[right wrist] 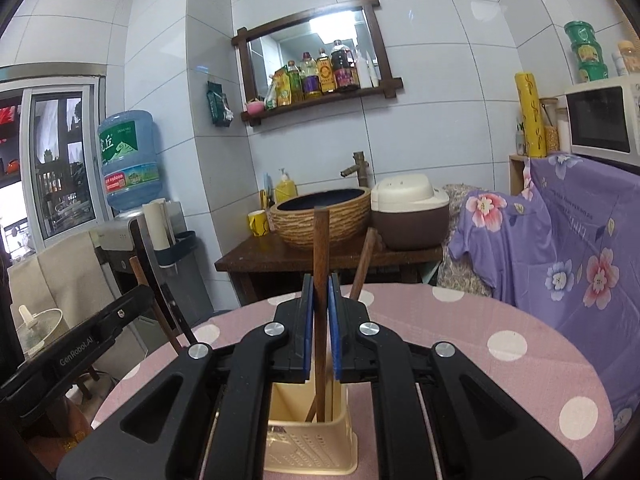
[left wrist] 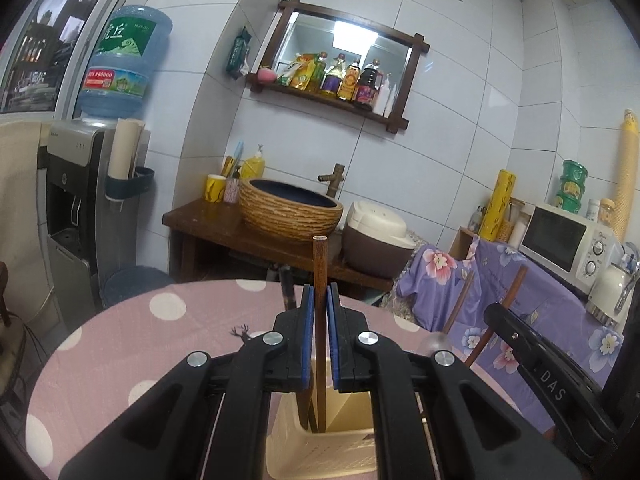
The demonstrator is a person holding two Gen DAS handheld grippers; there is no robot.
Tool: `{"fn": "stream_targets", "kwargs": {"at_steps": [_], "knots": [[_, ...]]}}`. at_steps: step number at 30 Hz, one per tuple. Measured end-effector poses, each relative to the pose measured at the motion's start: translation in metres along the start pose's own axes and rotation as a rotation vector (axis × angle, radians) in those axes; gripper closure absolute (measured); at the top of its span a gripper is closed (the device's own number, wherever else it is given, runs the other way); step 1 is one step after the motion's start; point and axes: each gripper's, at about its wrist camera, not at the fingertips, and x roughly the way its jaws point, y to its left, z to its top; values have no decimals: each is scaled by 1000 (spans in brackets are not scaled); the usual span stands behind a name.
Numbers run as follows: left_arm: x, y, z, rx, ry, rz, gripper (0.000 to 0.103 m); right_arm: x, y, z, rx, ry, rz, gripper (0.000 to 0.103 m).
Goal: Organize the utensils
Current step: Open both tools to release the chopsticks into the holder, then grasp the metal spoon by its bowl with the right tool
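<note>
My left gripper (left wrist: 319, 292) is shut on a brown wooden chopstick (left wrist: 319, 264) that stands upright, its lower end inside a cream plastic utensil holder (left wrist: 324, 452) on the pink dotted table (left wrist: 120, 360). My right gripper (right wrist: 320, 282) is shut on another brown chopstick (right wrist: 321, 240), also upright with its lower end in the cream holder (right wrist: 312, 448). A second chopstick (right wrist: 364, 264) leans right in that holder. The right gripper's body (left wrist: 552, 376) shows at the right of the left wrist view; the left gripper's body (right wrist: 76, 352) shows at the left of the right wrist view.
Behind the table (right wrist: 500, 344) is a wooden stand with a woven basin (left wrist: 290, 210) and a rice cooker (left wrist: 376, 236). A purple floral cloth (right wrist: 560, 248) covers furniture at the right, with a microwave (left wrist: 568, 236). A water dispenser (left wrist: 76, 200) stands at the left.
</note>
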Motion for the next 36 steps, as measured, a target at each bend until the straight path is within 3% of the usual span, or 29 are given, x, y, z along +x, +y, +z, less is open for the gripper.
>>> {"fn": "stream_targets", "kwargs": {"at_steps": [7,9,11,13,15,17,22,30,36], "knots": [[0,2,-6,17,34,-10,95,0,-5,-10,11,7,-9,93],[-6,1,-8,24,37,-19,94,-4,-3,-13,-9,7,-13,80],[-14,2,-12,32,42,-24,78,-13,0,-16,-25,-15,-6,55],[-25,4,-17,29,47,-30,59,-23,4,-20,-46,-18,-2,54],[-38,9,-23,21,60,-27,47,-31,7,-26,-72,3,-10,42],[-45,13,-32,25,112,-15,33,-38,7,-33,-81,31,-18,39],[-61,28,-64,61,250,39,19,-57,3,-59,-93,151,-20,38],[-75,67,-117,13,393,144,17,-75,-4,-127,-66,356,-27,35],[-85,76,-129,36,411,171,23,-85,14,-157,-107,433,33,38]]}}
